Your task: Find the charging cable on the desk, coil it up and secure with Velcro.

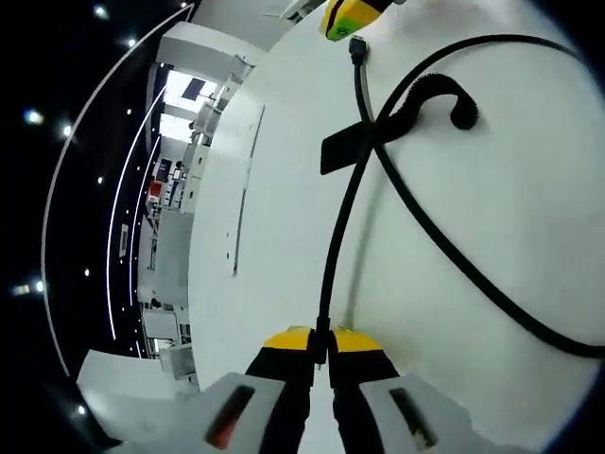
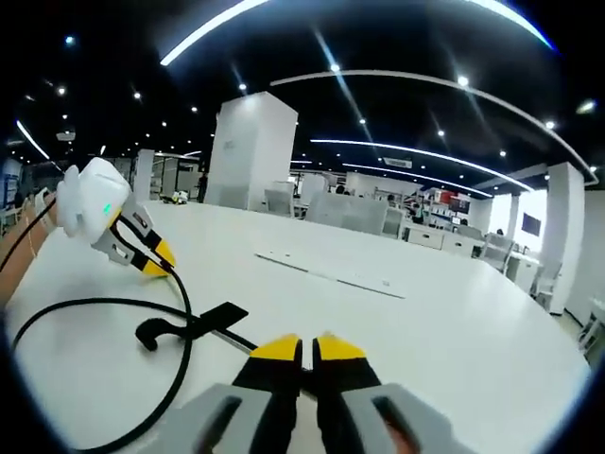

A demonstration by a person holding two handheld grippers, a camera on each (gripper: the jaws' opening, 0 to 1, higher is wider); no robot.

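Observation:
A black charging cable (image 1: 342, 218) lies on the white desk (image 1: 274, 284) in a wide loop. Its plug end (image 1: 357, 47) points at my right gripper (image 1: 345, 19). A black Velcro strap (image 1: 397, 118) is wrapped on the cable where the strands cross, one flat tab out, the other end curled. My left gripper (image 1: 321, 340) is shut on the cable. In the right gripper view the left gripper (image 2: 159, 261) holds the cable (image 2: 175, 312) above the desk (image 2: 425, 312), past the strap (image 2: 213, 320). My right gripper (image 2: 307, 348) is shut, tips at the cable's end; a hold cannot be made out.
A thin seam with small slots (image 2: 331, 274) runs across the desk (image 1: 241, 218). The desk's edge (image 1: 194, 284) lies to the left in the left gripper view. Beyond it is a large hall with a white pillar (image 2: 250, 151) and distant desks.

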